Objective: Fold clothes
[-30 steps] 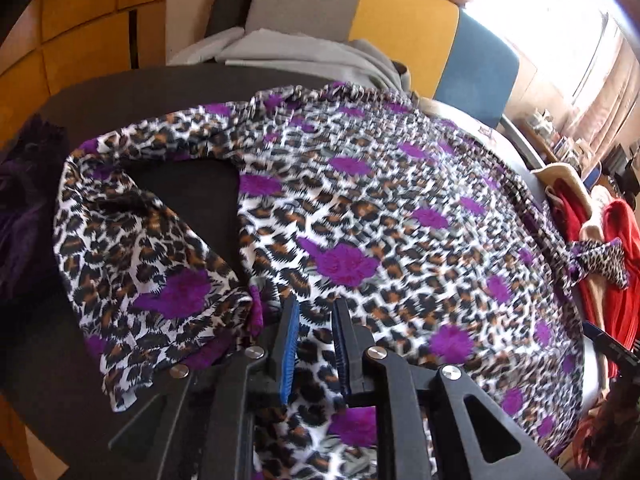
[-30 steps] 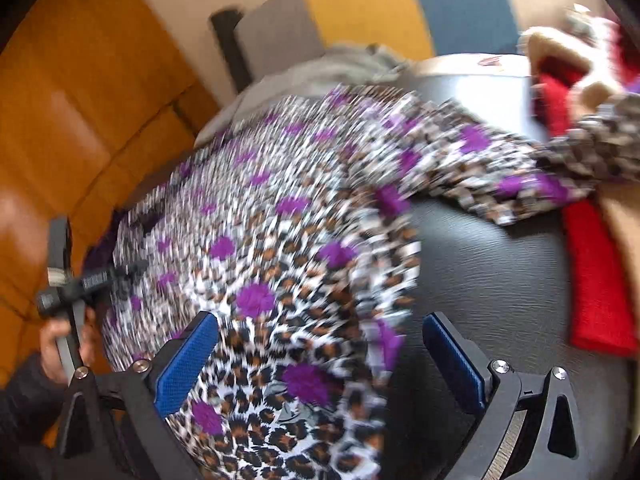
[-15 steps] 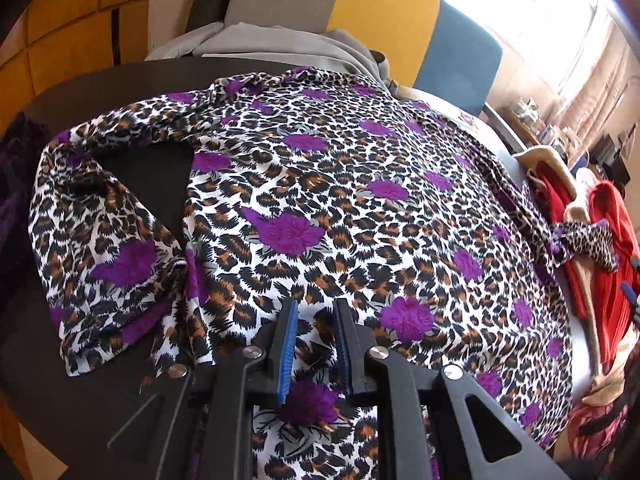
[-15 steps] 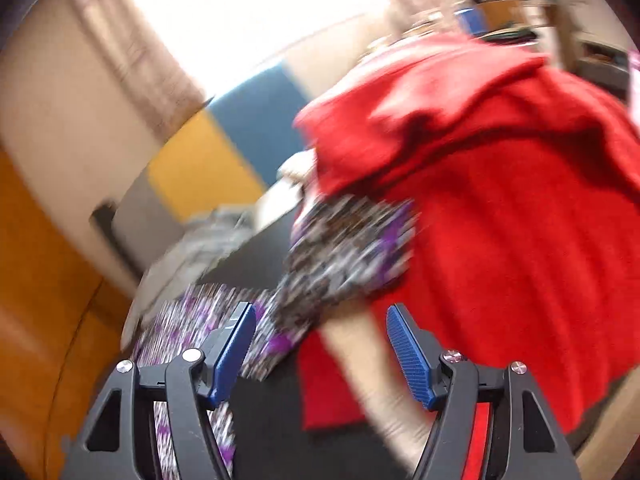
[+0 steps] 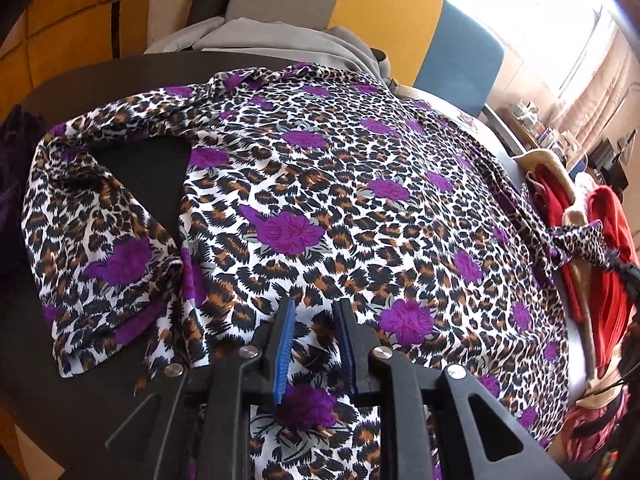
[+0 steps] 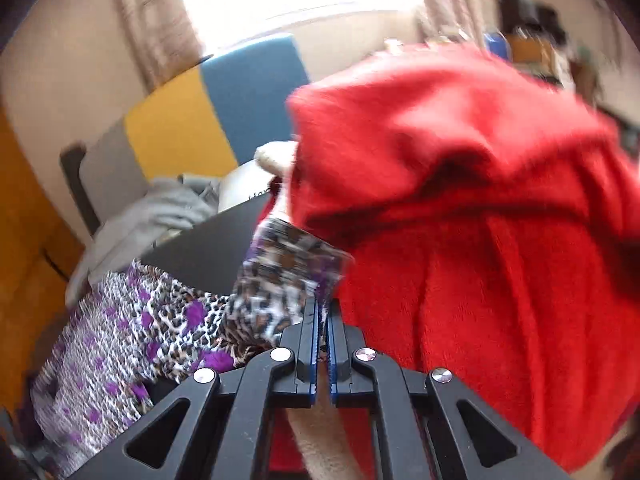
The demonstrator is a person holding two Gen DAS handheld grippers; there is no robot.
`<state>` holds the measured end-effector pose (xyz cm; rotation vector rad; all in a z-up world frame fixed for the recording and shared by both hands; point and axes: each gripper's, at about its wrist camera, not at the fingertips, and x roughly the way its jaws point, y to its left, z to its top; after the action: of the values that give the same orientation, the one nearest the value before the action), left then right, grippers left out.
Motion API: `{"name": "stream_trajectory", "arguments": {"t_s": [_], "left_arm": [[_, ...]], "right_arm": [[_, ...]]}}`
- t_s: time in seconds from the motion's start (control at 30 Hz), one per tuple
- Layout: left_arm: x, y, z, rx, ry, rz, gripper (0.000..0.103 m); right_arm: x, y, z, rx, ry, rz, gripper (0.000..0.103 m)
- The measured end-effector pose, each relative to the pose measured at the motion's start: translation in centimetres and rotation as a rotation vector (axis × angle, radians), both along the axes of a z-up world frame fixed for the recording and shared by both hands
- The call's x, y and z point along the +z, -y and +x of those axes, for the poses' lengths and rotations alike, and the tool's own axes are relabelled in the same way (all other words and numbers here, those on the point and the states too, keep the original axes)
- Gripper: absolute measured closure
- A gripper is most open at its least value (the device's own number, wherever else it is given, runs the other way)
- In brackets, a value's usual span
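Observation:
A leopard-print blouse with purple flowers [image 5: 340, 200] lies spread over a dark round table [image 5: 100, 84]. Its left sleeve [image 5: 100, 240] is bunched at the left. Its right sleeve [image 5: 580, 240] stretches out over red clothes. My left gripper [image 5: 314, 312] hovers low over the blouse's near hem, jaws a narrow gap apart, holding nothing that I can see. My right gripper [image 6: 322, 308] is shut on the end of the right sleeve [image 6: 288, 272], beside the red garment [image 6: 480, 220].
A grey garment [image 5: 280, 40] lies at the table's far edge, against a grey, yellow and blue sofa back [image 5: 384, 20]. Red and cream clothes [image 5: 600, 240] are piled at the right. A dark purple cloth [image 5: 12, 184] sits at the left edge.
My right gripper swung right to the sleeve end by the red pile and closed on it. My left gripper rose a little over the hem; its jaws kept the same narrow gap.

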<state>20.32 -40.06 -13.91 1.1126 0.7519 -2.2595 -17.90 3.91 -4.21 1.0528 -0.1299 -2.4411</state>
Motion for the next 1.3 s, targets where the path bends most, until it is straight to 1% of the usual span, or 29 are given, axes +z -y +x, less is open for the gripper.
{"name": "stream_trajectory", "arguments": {"t_s": [0.03,0.1,0.13,0.23,0.27,0.37,0.43,0.5,0.53,0.57,0.63,0.7,0.8,0.9,1.0,1.1,1.17,1.3], "left_arm": [[0.0,-0.1,0.0,-0.004,0.002,-0.006,0.081],[0.0,-0.1,-0.1,-0.012,0.004,-0.013,0.079],[0.0,-0.2,-0.2,-0.017,0.004,-0.015,0.079],[0.0,-0.1,-0.1,-0.026,-0.004,-0.006,0.079],[0.0,0.0,0.0,-0.025,-0.007,-0.002,0.079],[0.0,0.2,0.2,-0.026,-0.020,0.012,0.079],[0.0,0.4,0.2,-0.035,-0.023,0.022,0.078],[0.1,0.6,0.2,-0.045,-0.020,0.034,0.078],[0.3,0.6,0.1,-0.056,-0.024,0.045,0.078],[0.5,0.6,0.0,-0.070,-0.032,0.058,0.078],[1.1,0.5,-0.3,-0.097,-0.048,0.076,0.079],[2.2,0.3,-0.9,-0.124,-0.064,0.072,0.078],[3.8,0.0,-2.4,-0.178,-0.110,0.111,0.079],[5.5,-0.6,-5.0,-0.228,-0.143,0.139,0.079],[7.7,-1.8,-8.2,-0.300,-0.189,0.152,0.078],[9.6,-3.9,-11.6,-0.401,-0.245,0.189,0.078],[10.7,-5.7,-14.0,-0.472,-0.269,0.195,0.078],[12.5,-9.3,-18.5,-0.613,-0.312,0.207,0.077]], "right_arm": [[1.2,0.1,-0.2,0.009,-0.009,-0.013,0.099],[4.2,-0.6,-1.0,0.010,-0.027,-0.102,0.099],[6.5,-1.4,-1.6,0.011,-0.042,-0.194,0.099],[12.6,-3.2,-2.7,0.028,-0.086,-0.409,0.099],[14.3,-3.0,-2.9,0.044,-0.095,-0.445,0.099],[18.7,-1.7,-3.3,0.101,-0.117,-0.511,0.099],[20.3,-0.6,-2.7,0.127,-0.141,-0.474,0.099],[20.7,-0.5,-2.2,0.128,-0.149,-0.445,0.099],[20.4,-0.4,-2.3,0.115,-0.144,-0.421,0.099],[19.8,-0.3,-2.5,0.094,-0.137,-0.372,0.099],[17.3,-0.2,-3.3,0.044,-0.095,-0.240,0.099],[14.2,0.4,-3.9,0.055,-0.039,-0.206,0.099],[10.3,2.2,-3.9,0.100,0.022,-0.189,0.099],[7.4,4.9,-3.3,0.169,0.080,-0.217,0.099],[5.0,7.2,-2.7,0.236,0.158,-0.307,0.099],[2.6,9.2,-1.6,0.307,0.256,-0.400,0.098],[1.4,10.0,-0.9,0.342,0.309,-0.457,0.098],[-0.3,11.5,-0.4,0.387,0.374,-0.512,0.098]]}}
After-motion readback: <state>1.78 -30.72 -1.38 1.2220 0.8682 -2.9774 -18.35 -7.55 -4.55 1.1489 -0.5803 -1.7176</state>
